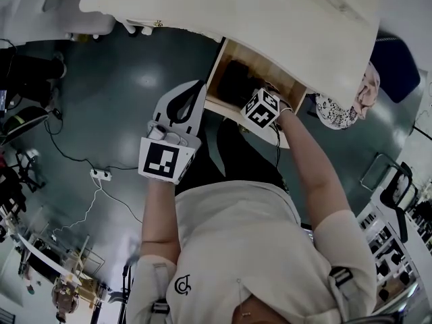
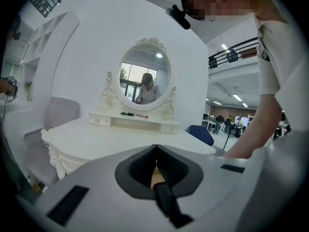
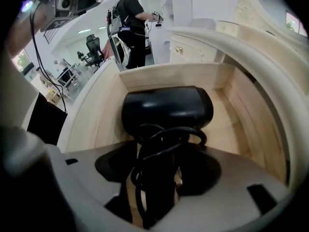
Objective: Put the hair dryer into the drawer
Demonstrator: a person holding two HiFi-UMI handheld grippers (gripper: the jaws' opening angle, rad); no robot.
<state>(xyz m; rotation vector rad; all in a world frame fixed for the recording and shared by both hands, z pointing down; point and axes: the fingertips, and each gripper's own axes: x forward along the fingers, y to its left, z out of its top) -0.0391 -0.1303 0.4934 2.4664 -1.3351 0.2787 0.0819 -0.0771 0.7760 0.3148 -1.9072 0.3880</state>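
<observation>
status: hair dryer [image 3: 166, 108] is inside the open drawer [image 3: 241, 110] under the dressing table [image 1: 270, 19] front edge, apparently resting on the drawer floor about midway between the side walls. The right gripper [image 3: 161, 163] reaches in steeply, jaws wide either side of the handle wrapped in cord [image 3: 164, 139], with wood showing through both gaps. Looks let go, not gripped. The left gripper [image 2: 155, 153] is outside by the drawer's front corner, jaws together, empty. Step in hand: back out. Pull straight back along the handle so no jaw snags a cord loop and drags the dryer, then clear the drawer rim.
</observation>
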